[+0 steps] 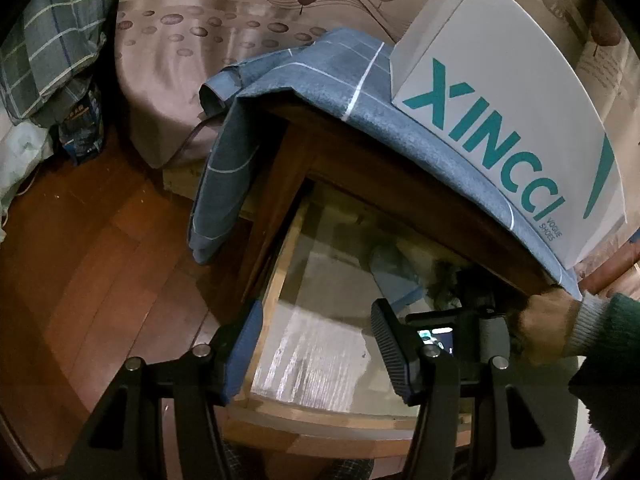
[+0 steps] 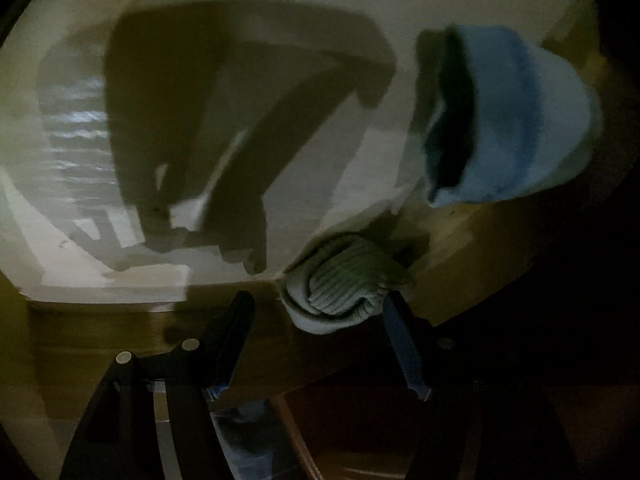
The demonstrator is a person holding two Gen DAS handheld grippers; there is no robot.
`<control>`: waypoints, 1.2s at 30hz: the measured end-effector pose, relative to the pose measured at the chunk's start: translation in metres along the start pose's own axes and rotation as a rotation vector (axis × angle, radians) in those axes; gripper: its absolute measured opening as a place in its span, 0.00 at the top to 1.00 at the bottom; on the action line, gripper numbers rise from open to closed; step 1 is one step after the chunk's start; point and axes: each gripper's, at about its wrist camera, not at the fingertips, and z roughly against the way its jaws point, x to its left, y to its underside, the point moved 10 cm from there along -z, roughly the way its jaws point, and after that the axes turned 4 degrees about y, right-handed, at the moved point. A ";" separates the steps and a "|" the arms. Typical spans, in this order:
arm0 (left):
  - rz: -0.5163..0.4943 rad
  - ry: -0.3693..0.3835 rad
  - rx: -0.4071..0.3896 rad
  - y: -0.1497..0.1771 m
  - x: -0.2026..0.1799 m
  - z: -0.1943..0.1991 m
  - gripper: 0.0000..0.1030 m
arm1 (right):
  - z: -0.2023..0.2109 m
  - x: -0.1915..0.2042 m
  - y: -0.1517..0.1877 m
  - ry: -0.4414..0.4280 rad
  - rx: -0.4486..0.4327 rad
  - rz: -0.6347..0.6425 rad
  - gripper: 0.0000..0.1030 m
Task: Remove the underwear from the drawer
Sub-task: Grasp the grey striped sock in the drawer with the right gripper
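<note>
Left gripper (image 1: 316,344), lower centre of the left wrist view: blue-padded fingers spread wide, nothing between them. It hangs over the pulled-out pale-wood drawer (image 1: 276,280) of a dark brown wooden bedside cabinet (image 1: 296,152). Probable reason: parked clear of the opening so the other tool has room to work.

Cabinet top carries a draped blue-grey cloth with thin white lines (image 1: 304,76), and on that a white cardboard shoe box with teal lettering (image 1: 504,112), upper right of frame. The cloth hangs down over the cabinet's left corner, nearly to the drawer's edge.

Right gripper (image 2: 320,340), lower centre of the right wrist view: jaws apart, empty. A rolled pale-green ribbed fabric bundle (image 2: 340,280) sits just ahead of the tips, close to the right finger; contact cannot be confirmed. In the upper right of that frame lies a folded light-blue soft garment (image 2: 512,120), well apart from the fingers, against the drawer wall.

Judgement: the blue piece looks like the underwear and the ribbed roll more like socks, but the dim, blurred frame leaves this unsettled. Either way the task's item is in the drawer, not yet grasped.

Hard to read: the right view is dark, with a large tool shadow across the drawer floor. In the left view the person's hand in a dark green sleeve (image 1: 560,328) and the second tool cover the drawer's lower right. The drawer's back runs under the cabinet, unseen.
</note>
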 end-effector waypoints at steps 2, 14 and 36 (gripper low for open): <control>0.002 0.002 0.003 0.000 0.000 0.000 0.44 | -0.008 0.001 0.000 0.023 0.018 0.031 0.39; 0.024 0.013 0.000 0.001 0.002 0.001 0.44 | -0.007 -0.008 0.003 -0.050 -0.008 -0.099 0.67; 0.015 -0.006 0.003 0.001 0.000 0.000 0.44 | 0.061 -0.049 0.024 -0.777 -0.436 -0.964 0.62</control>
